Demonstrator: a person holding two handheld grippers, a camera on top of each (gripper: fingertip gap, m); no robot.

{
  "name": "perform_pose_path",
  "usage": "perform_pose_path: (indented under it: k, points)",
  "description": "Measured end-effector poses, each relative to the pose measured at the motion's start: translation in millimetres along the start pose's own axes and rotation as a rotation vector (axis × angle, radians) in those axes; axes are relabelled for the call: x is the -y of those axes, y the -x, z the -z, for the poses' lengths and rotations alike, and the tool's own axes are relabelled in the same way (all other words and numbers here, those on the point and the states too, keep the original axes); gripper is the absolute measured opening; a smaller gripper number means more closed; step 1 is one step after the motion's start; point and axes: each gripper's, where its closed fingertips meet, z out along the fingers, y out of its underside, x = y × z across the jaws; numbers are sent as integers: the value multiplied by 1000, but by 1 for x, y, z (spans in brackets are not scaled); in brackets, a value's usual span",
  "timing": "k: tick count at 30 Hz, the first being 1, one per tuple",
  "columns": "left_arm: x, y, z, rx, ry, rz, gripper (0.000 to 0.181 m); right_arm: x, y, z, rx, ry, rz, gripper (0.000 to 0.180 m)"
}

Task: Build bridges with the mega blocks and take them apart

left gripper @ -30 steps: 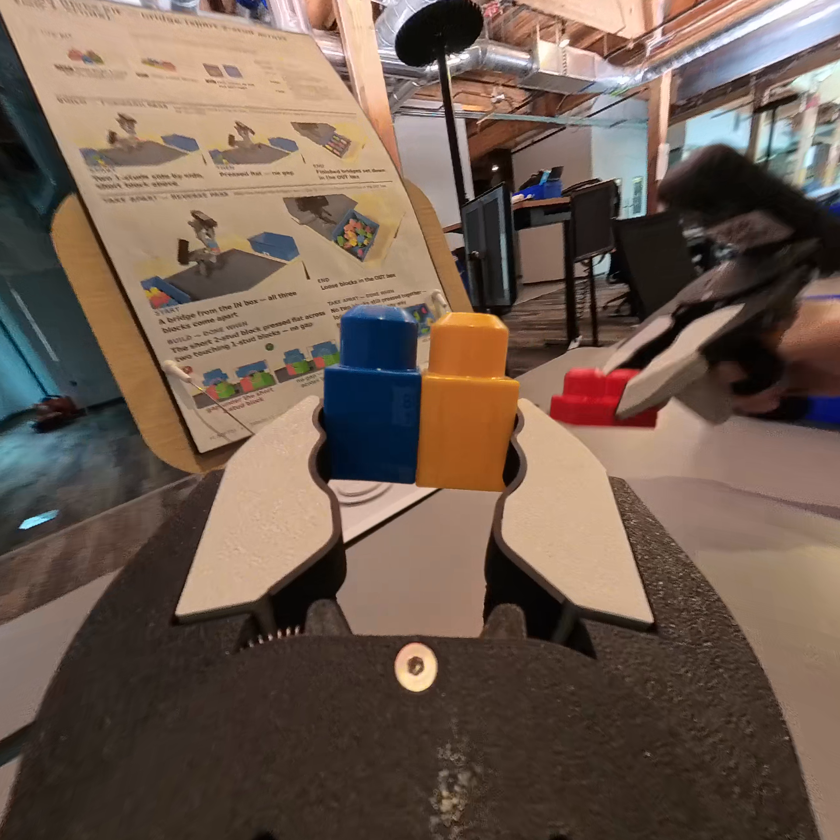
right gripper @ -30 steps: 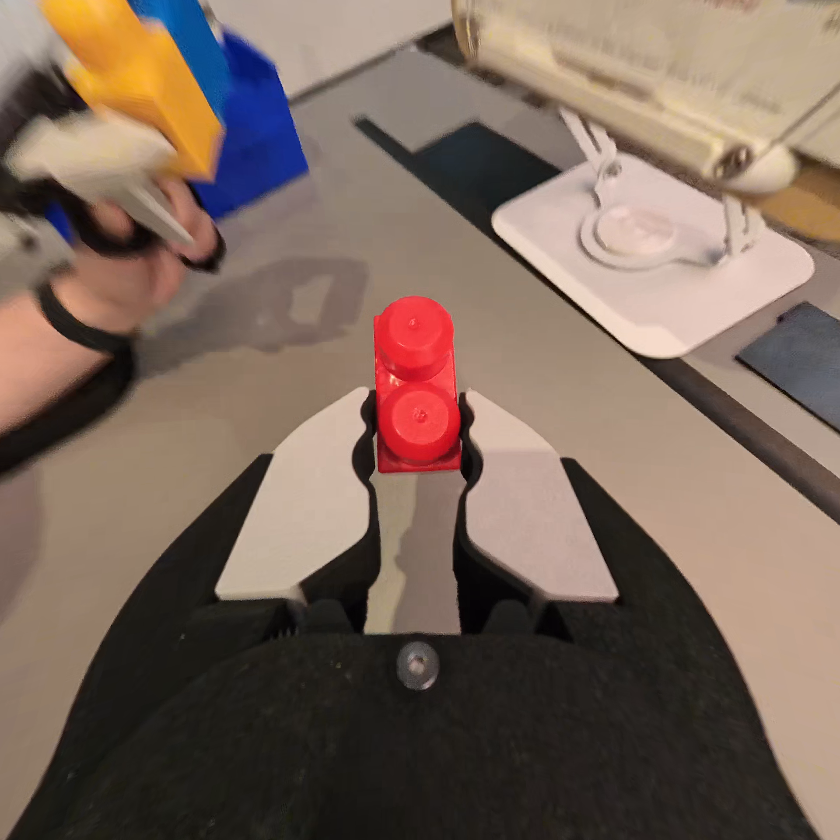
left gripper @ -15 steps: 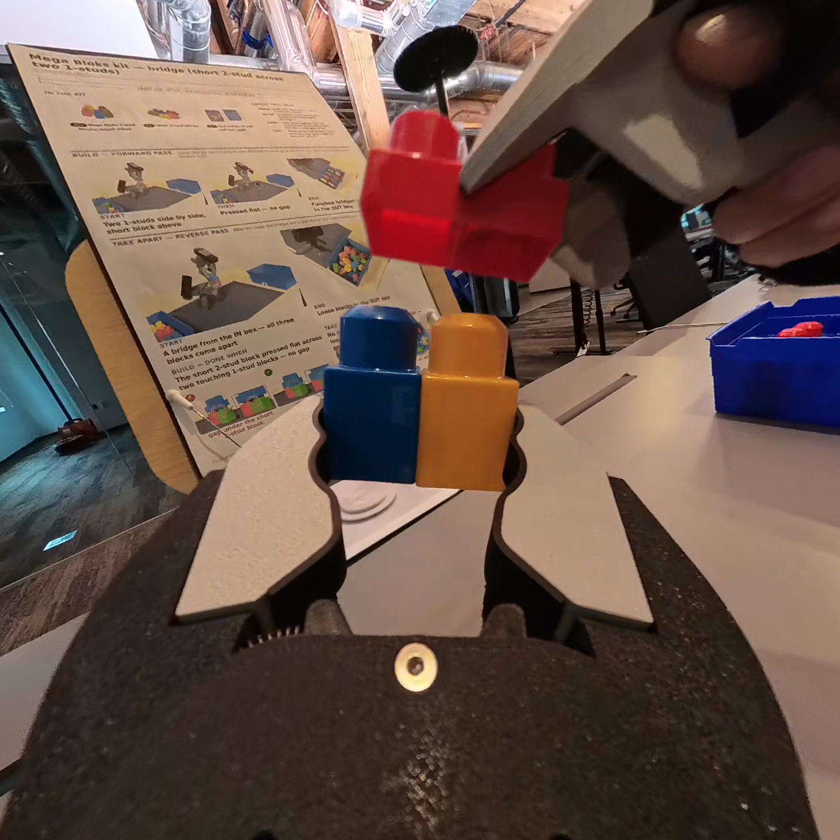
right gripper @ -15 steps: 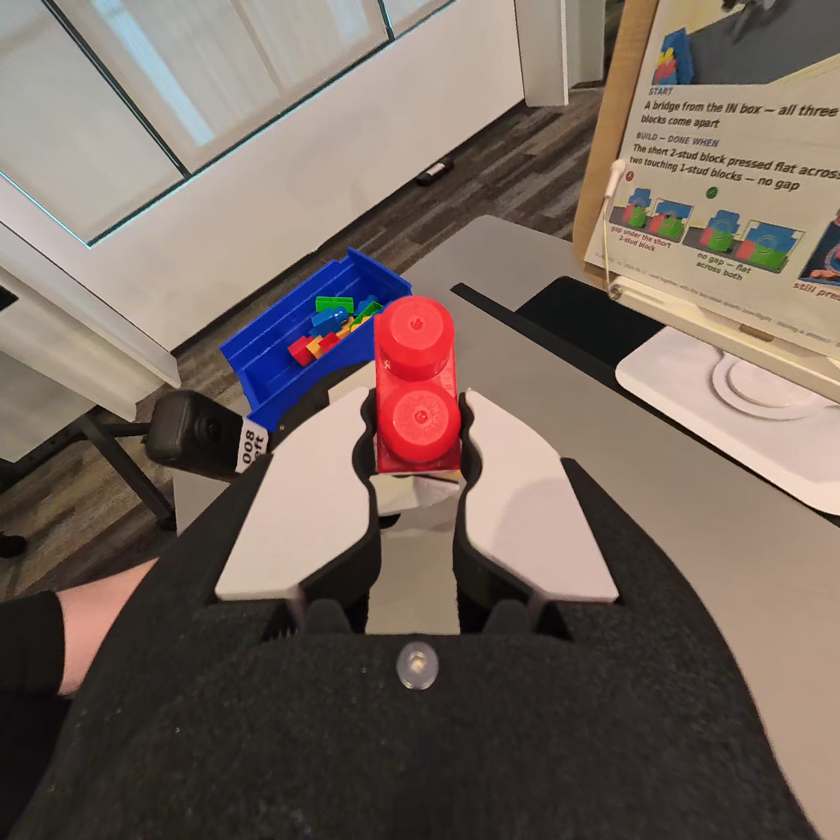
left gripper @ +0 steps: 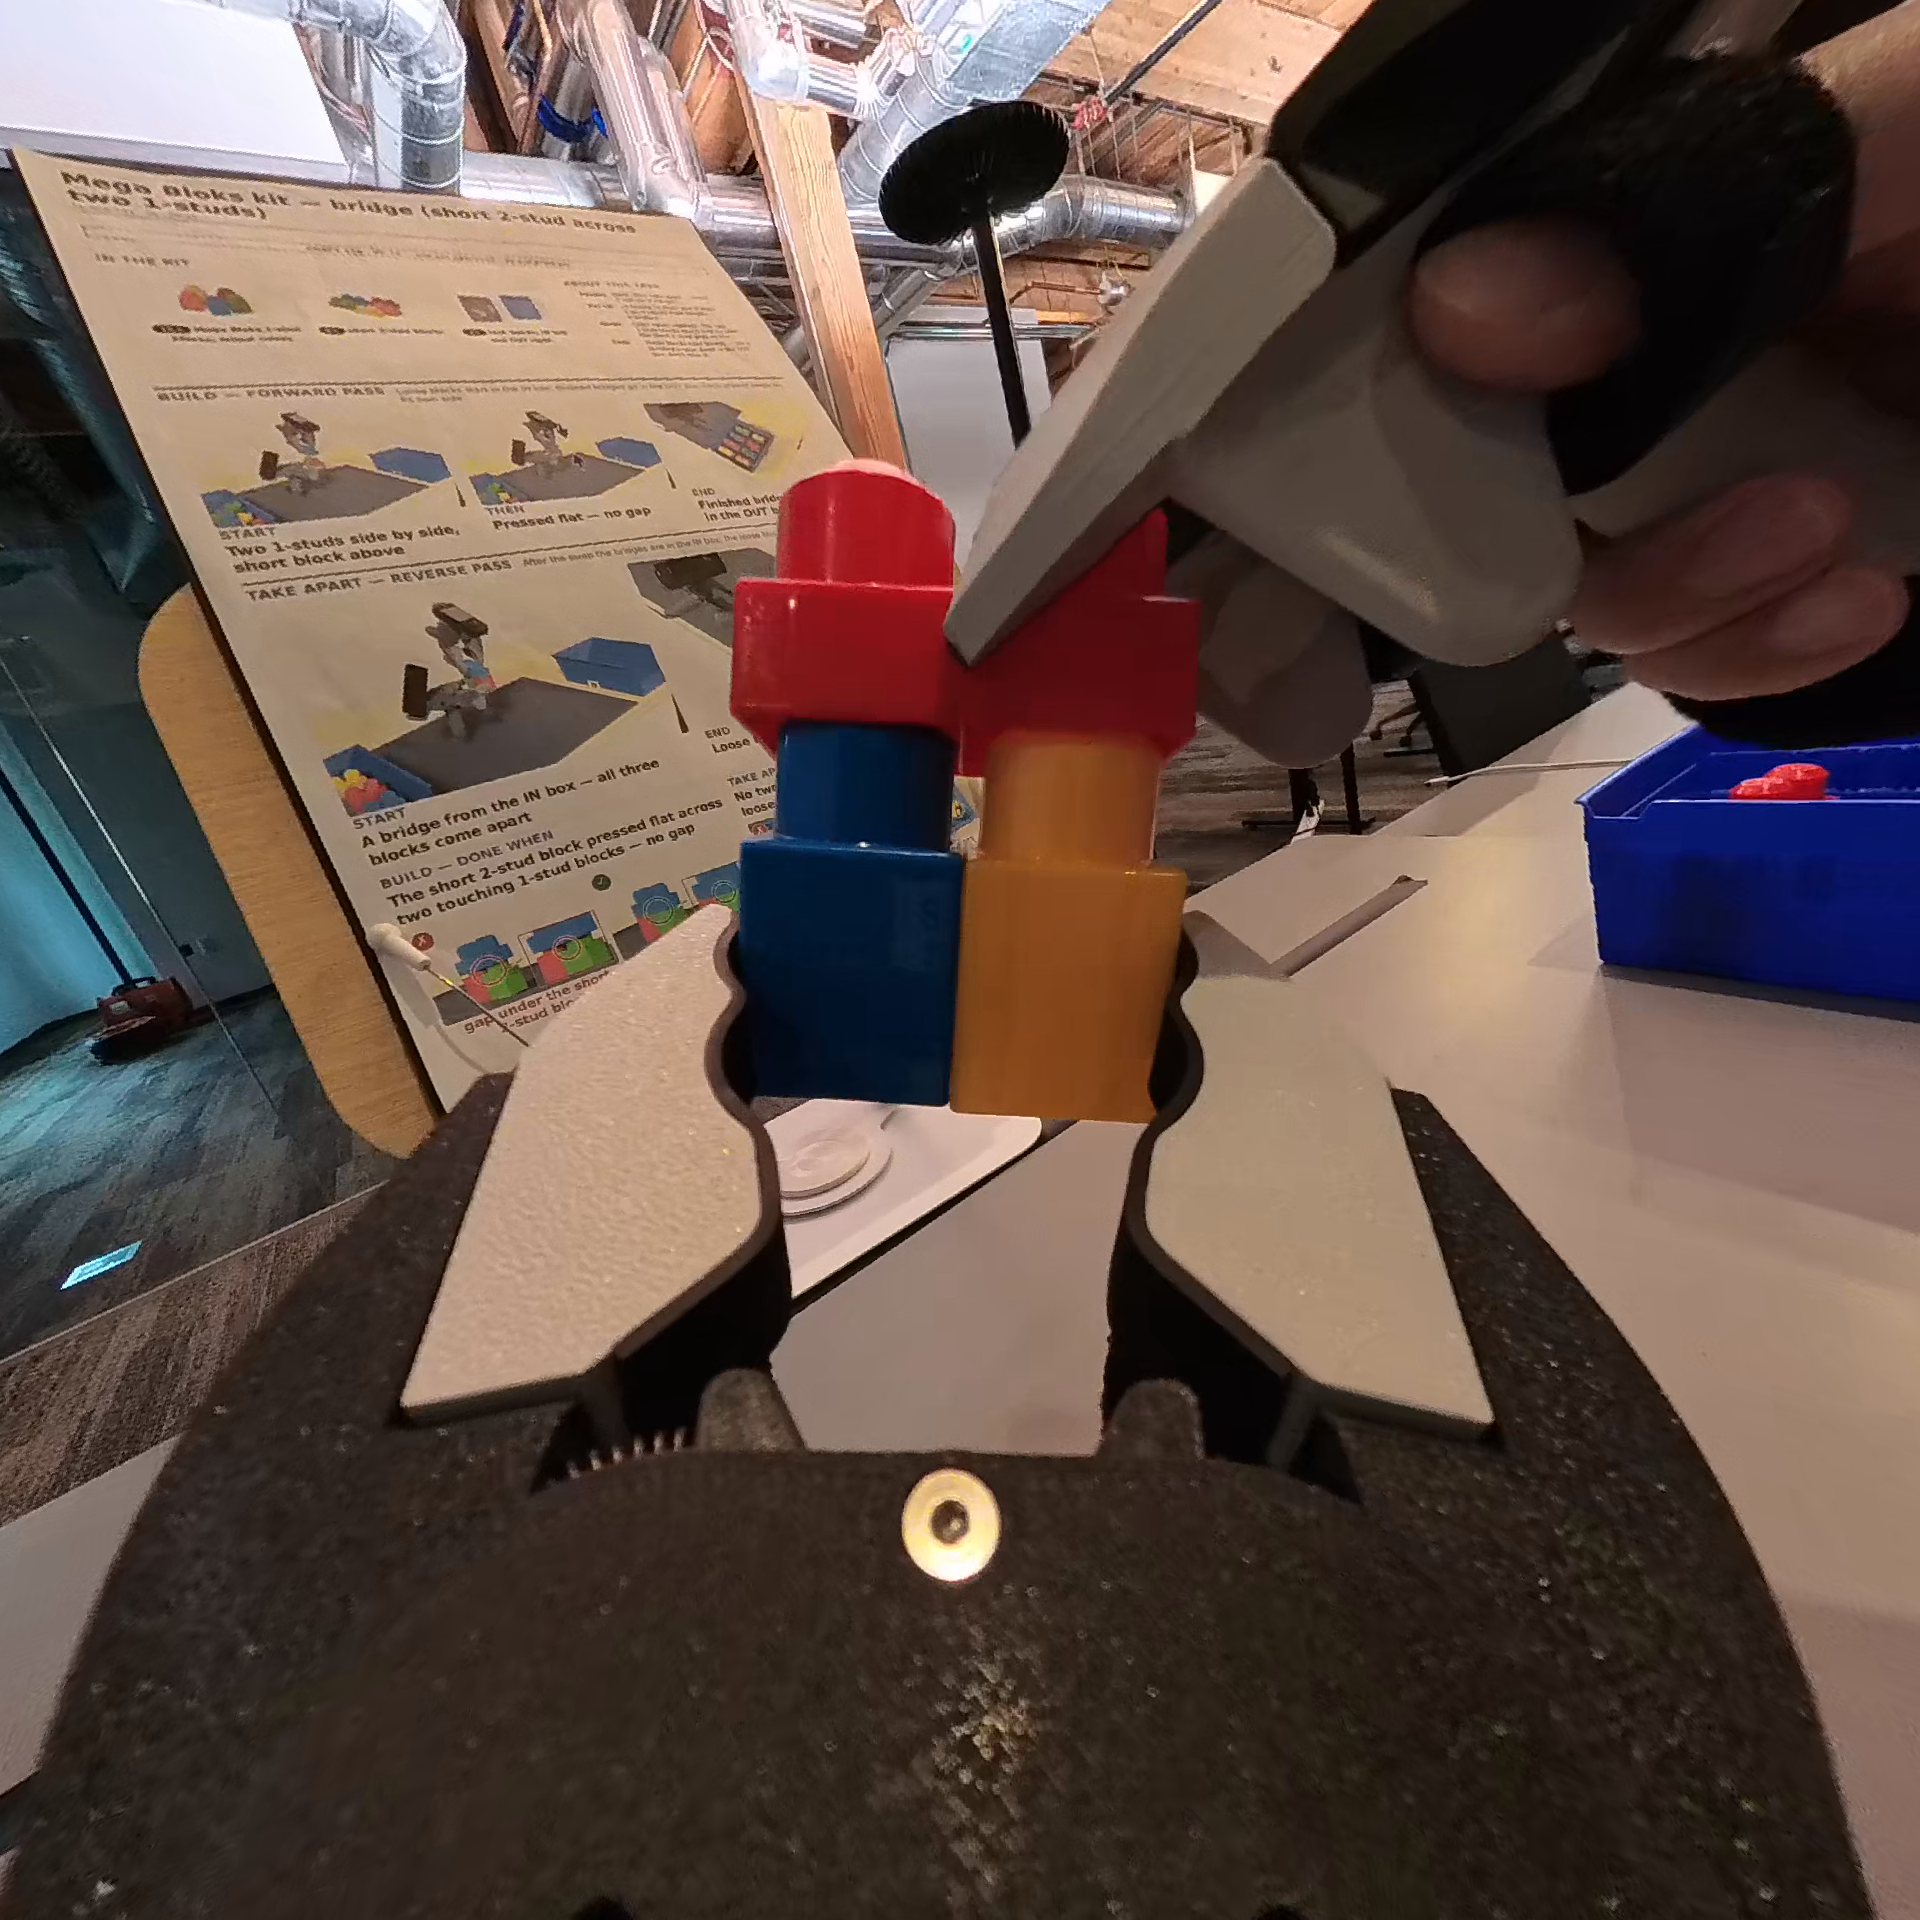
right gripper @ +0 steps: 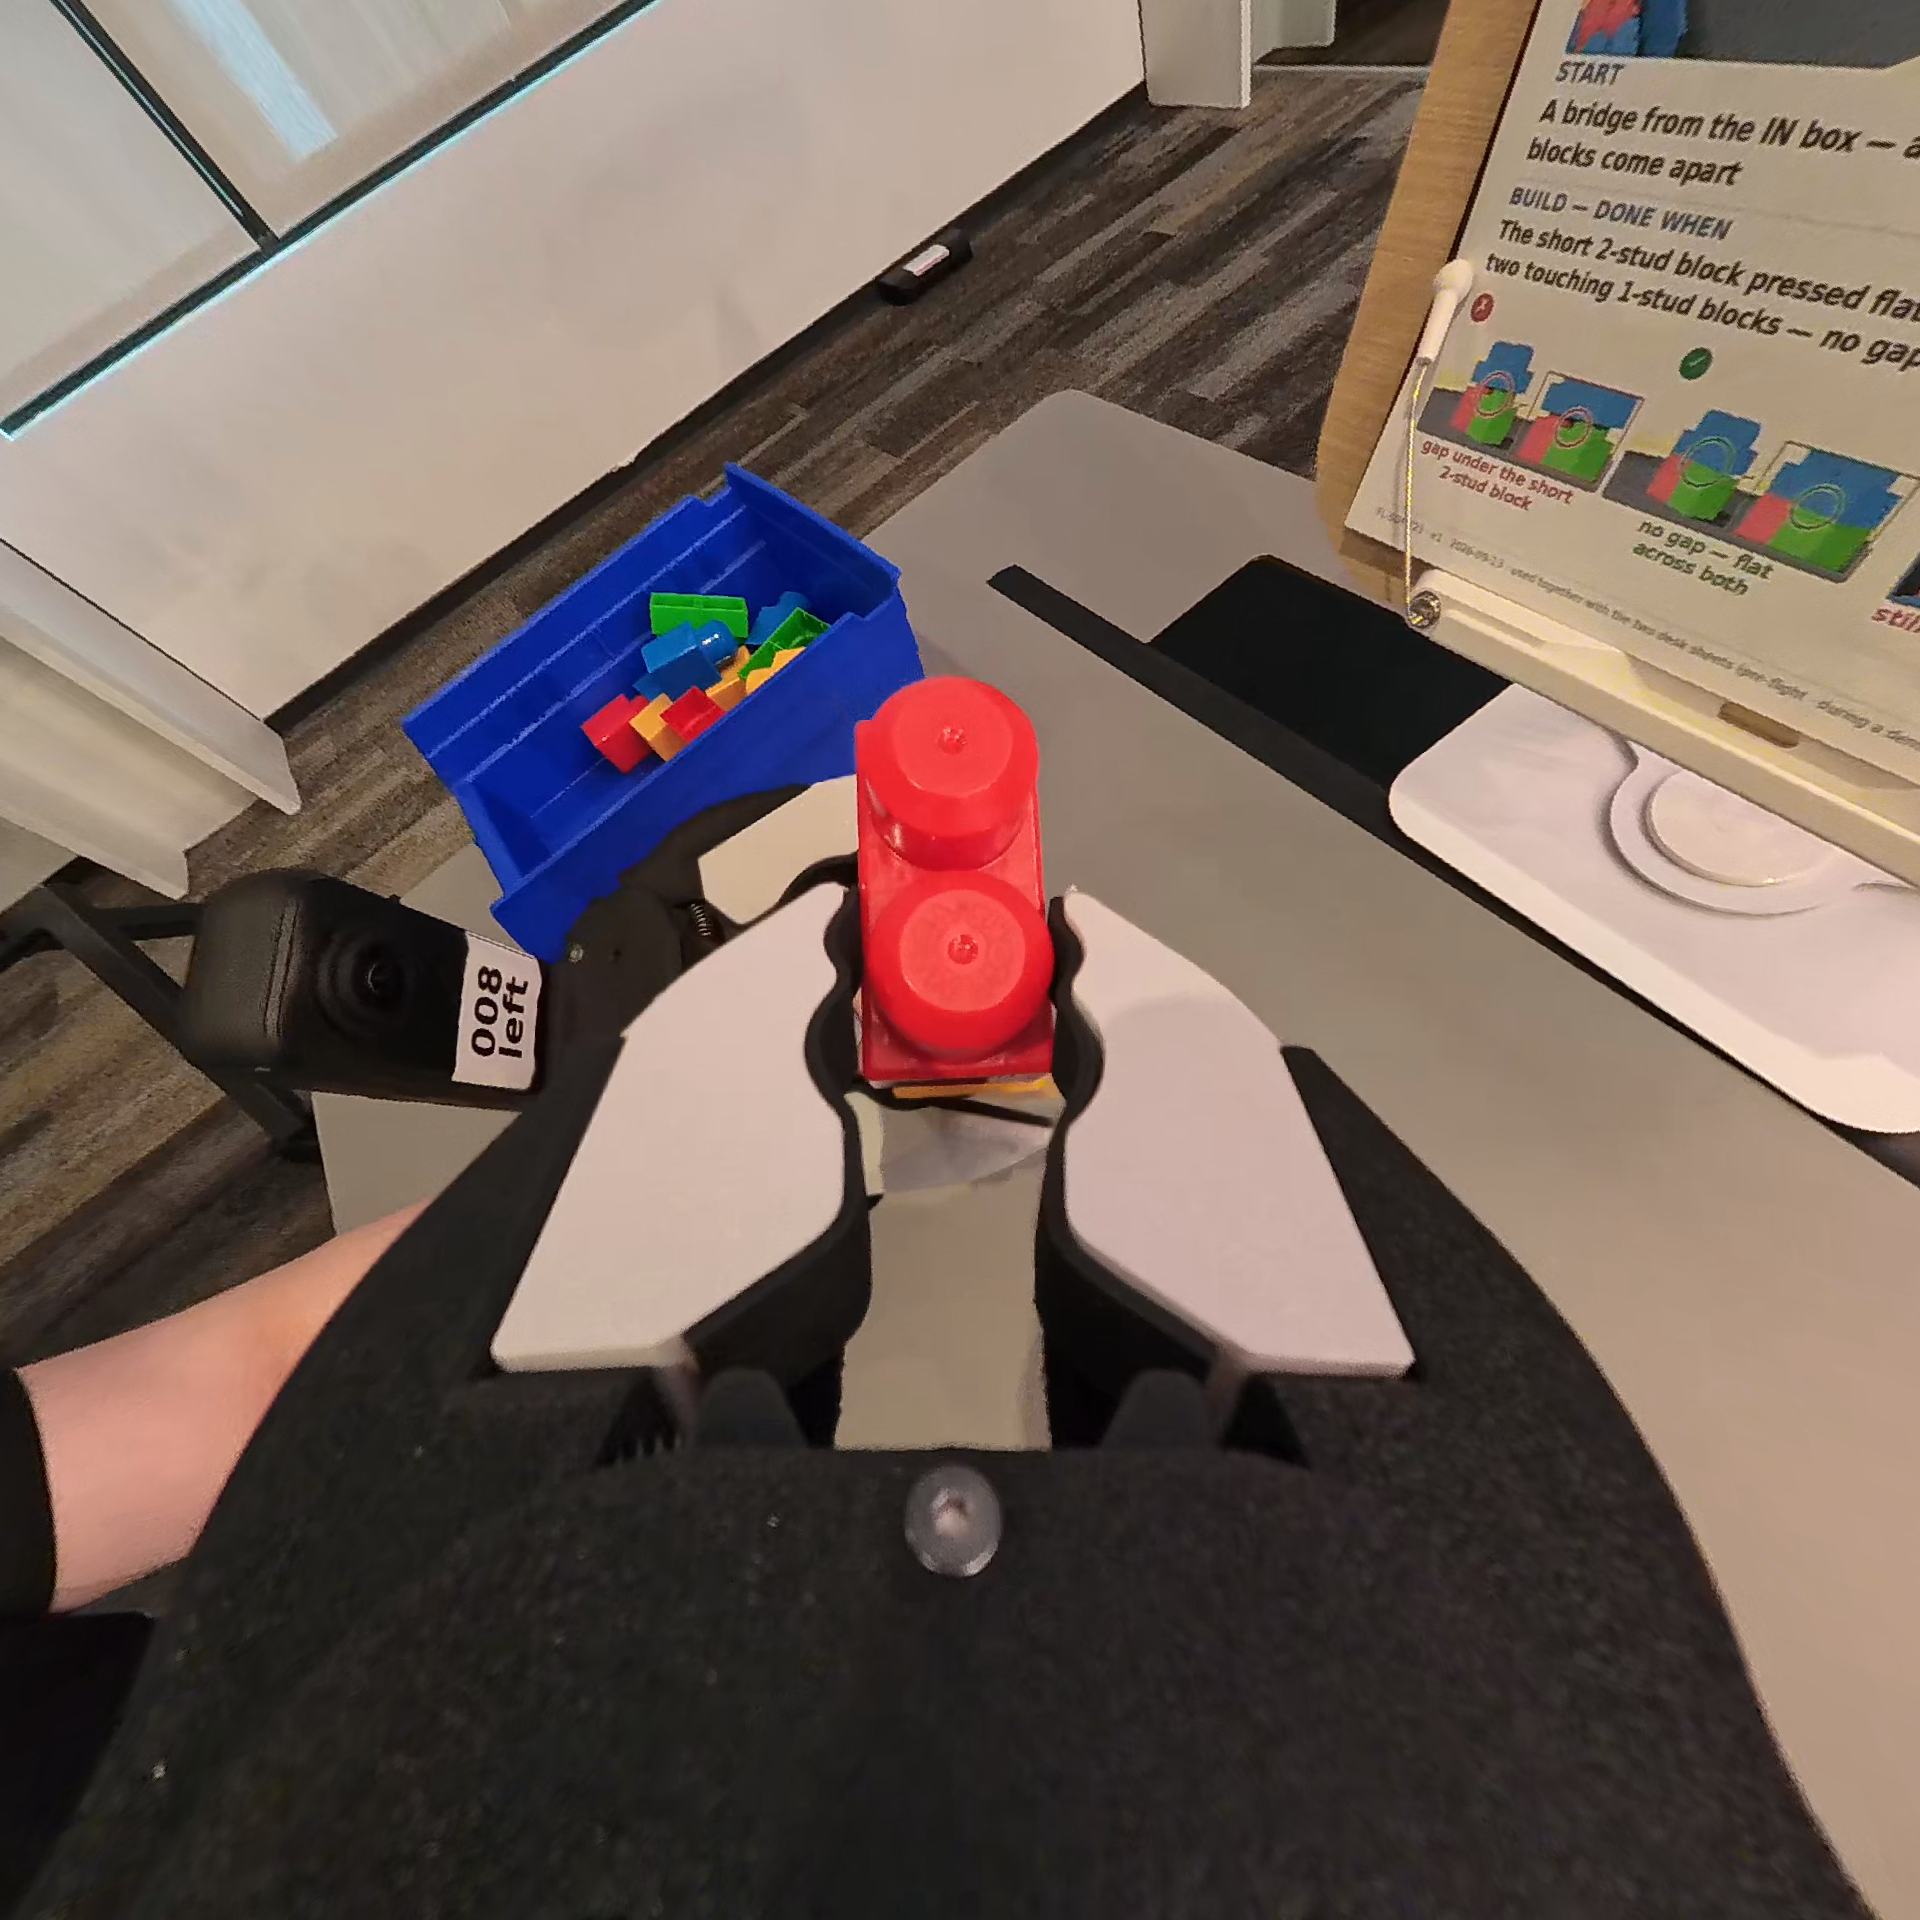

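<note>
Red block (right gripper: pixel 951 914) between right fingers (right gripper: pixel 717 1122)

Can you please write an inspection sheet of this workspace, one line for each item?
Surface: grey table, mostly bare; dark mat near the board.
Job's things: red block sits on the studs of the blue block and yellow block, not yet pressed flat.
Clutter: blue bin of loose blocks at the table edge; second bin with a red piece.
Grippers: left tool shut on the blue and yellow pair; right tool shut on the red block.
Cables: thin wire with a white tip hanging on the board.
Surroundings: instruction board on a white stand; office floor, ceiling ducts.
</note>
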Motion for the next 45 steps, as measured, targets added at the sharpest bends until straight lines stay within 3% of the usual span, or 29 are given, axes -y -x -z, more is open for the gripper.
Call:
perform_pose_path:
  k: [33,45]
  points:
    - [3,-11,-2,-14,70,6,74,-14,1,5,-149,174,174,33]
    - [-8,-10,-8,-5,116,-64,75,12,-3,8,-129,12,158,43]
